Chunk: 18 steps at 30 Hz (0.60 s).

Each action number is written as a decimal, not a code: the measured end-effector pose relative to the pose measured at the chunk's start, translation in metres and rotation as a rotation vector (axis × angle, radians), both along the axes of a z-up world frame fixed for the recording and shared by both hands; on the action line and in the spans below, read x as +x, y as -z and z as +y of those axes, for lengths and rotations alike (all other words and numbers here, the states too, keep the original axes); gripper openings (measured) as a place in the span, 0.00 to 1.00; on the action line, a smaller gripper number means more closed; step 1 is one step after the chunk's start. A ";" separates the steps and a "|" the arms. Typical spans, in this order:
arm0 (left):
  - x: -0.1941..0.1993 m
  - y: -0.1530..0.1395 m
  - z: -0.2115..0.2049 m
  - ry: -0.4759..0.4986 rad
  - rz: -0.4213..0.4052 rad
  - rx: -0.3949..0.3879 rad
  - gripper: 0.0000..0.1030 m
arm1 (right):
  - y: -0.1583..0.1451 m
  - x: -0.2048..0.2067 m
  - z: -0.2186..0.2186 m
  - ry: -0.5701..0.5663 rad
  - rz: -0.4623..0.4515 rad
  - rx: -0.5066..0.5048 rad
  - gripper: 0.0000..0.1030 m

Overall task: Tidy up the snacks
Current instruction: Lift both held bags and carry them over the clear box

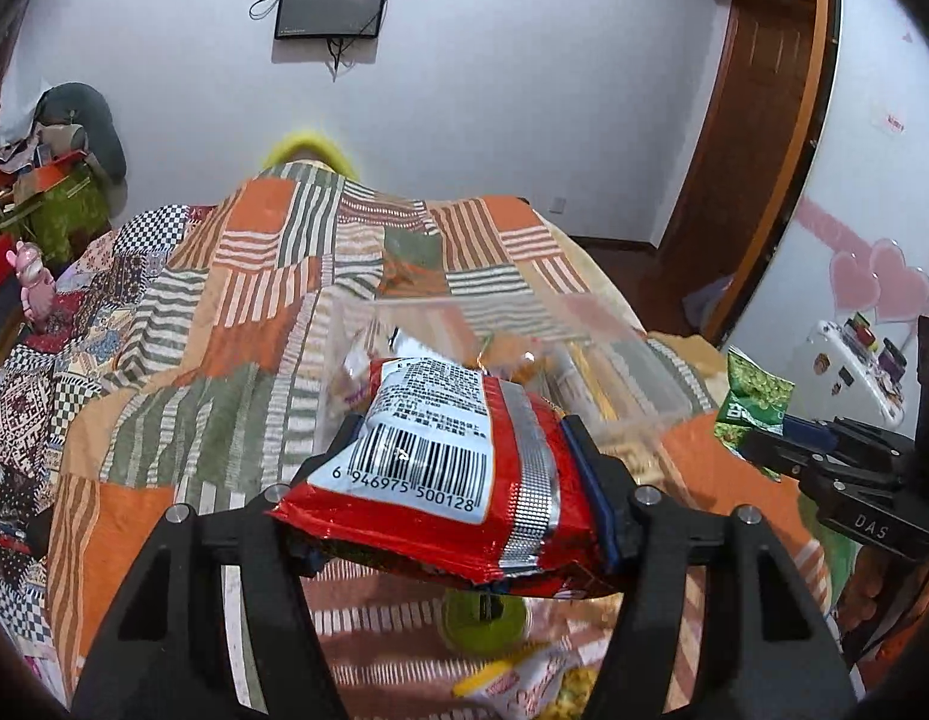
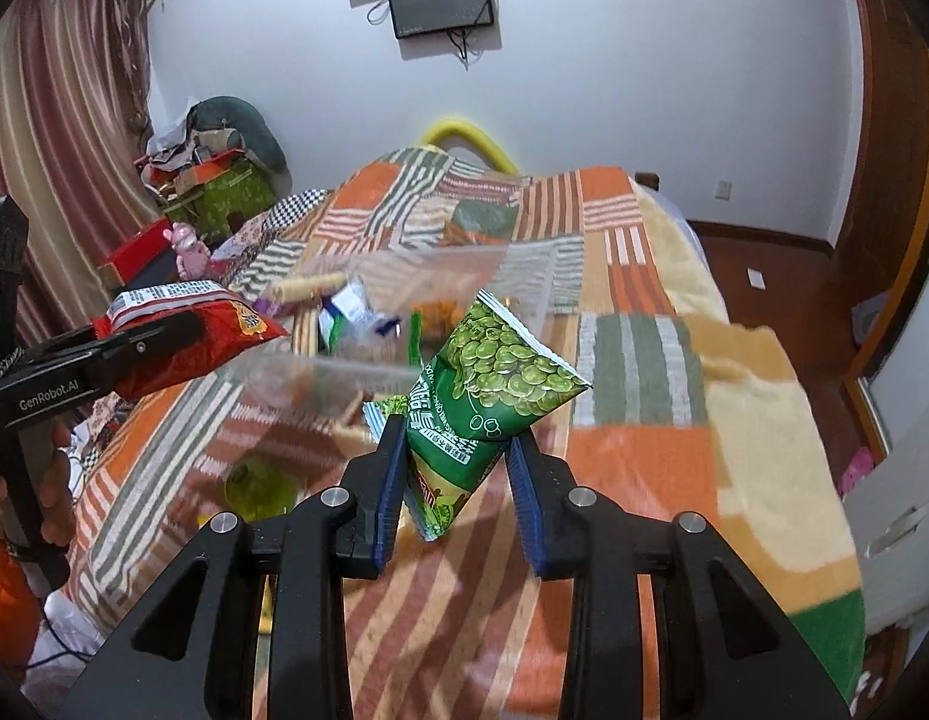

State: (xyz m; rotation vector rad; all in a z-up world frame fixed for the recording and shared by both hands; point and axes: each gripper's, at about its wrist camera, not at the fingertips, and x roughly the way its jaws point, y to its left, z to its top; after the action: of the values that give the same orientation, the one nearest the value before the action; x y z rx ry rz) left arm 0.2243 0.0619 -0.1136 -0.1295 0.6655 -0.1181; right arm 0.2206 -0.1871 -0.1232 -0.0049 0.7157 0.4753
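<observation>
Above bed: left gripper (image 1: 458,480) clamped red packet (image 1: 440,468) (barcode up).
Right gripper (image 2: 455,468): pinched green pea bag (image 2: 494,384).
Ahead: clear bin (image 2: 404,312), patchwork blanket (image 2: 632,324).

We see a bed under an orange, green and cream patchwork cover (image 2: 638,324), a plain white wall (image 2: 644,60) carrying two dark flat screens (image 2: 440,0) — striped reddish curtains (image 2: 62,120) left, brown wooden floor (image 2: 758,258) right.

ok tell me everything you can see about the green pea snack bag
The green pea snack bag is a small glossy foil pouch printed with green peas, with crimped ends. It hangs off the blanket, tilted, pinched across its lower half by the blue pads of the right gripper, which is shut on it. It is creased at the grip.
</observation>
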 end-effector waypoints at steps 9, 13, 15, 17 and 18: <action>0.042 0.003 -0.001 -0.009 0.004 -0.016 0.61 | -0.004 0.038 0.023 -0.026 -0.016 -0.018 0.29; 0.065 0.009 -0.006 -0.008 0.012 0.003 0.61 | 0.003 0.055 0.034 -0.047 0.003 -0.035 0.29; 0.074 0.013 -0.007 0.005 0.021 0.013 0.61 | 0.007 0.063 0.038 -0.056 0.017 -0.041 0.29; 0.083 0.018 -0.009 0.006 0.030 0.014 0.61 | 0.012 0.070 0.042 -0.063 0.031 -0.053 0.29; 0.086 0.020 -0.009 0.008 0.033 0.015 0.61 | 0.015 0.073 0.044 -0.066 0.038 -0.060 0.29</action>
State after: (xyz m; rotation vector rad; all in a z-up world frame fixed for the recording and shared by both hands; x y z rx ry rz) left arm 0.3104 0.0530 -0.1337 -0.1148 0.7000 -0.1192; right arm 0.2940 -0.1429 -0.1381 -0.0763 0.7684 0.5181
